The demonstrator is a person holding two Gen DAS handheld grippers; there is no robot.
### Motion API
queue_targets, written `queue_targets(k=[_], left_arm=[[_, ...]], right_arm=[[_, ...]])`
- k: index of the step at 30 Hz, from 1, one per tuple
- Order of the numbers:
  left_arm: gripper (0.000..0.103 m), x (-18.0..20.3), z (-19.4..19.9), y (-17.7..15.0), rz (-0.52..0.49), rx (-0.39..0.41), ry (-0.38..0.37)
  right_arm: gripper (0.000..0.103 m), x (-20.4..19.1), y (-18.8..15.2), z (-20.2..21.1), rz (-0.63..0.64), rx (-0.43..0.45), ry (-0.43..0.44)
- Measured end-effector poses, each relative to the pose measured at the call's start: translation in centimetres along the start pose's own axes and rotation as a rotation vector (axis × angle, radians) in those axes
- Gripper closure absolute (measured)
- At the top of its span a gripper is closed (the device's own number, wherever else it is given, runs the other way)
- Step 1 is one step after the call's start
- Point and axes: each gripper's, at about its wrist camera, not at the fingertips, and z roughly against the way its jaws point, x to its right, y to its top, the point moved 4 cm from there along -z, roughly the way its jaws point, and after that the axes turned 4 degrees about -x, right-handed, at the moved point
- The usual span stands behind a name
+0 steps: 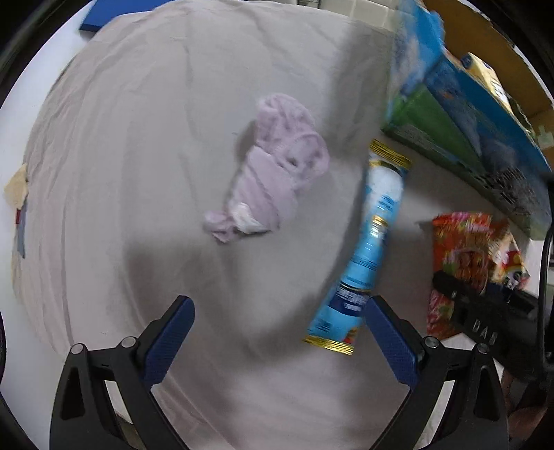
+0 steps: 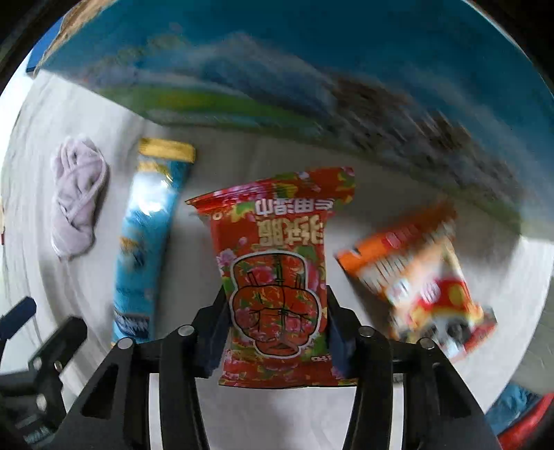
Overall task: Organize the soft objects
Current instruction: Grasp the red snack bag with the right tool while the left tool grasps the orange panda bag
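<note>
My right gripper is shut on a red flowered snack bag, held between its pads above the table. The bag also shows in the left wrist view, with the right gripper's black body over it. My left gripper is open and empty above the grey cloth. A crumpled lilac cloth lies ahead of it, also seen at the left of the right wrist view. A long blue snack packet lies just right of my left gripper's right finger; it also shows in the right wrist view.
A blue and green cardboard box stands along the right, filling the back of the right wrist view. An orange snack bag lies to the right of the held bag. A blue board lies at the far left corner.
</note>
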Motion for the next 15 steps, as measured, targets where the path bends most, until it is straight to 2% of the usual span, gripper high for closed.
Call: queue_targets(k=[7, 11, 15], left_arm=[[0.002, 4.9, 0.3, -1.7, -0.068, -0.017, -0.042], [0.002, 8.5, 0.5, -2.3, -0.1, -0.049, -0.111], [0.002, 13.1, 0.2, -2.5, -0.093, -0.114, -0.228]], right_arm=[[0.055, 3.6, -5.7, 0.7, -0.067, -0.027, 0.07], [0.055, 6.4, -9.1, 2.4, -0.121, -0.017, 0.123], [0.055, 10.8, -11.6, 4.1, -0.222, 0.019, 0.131]])
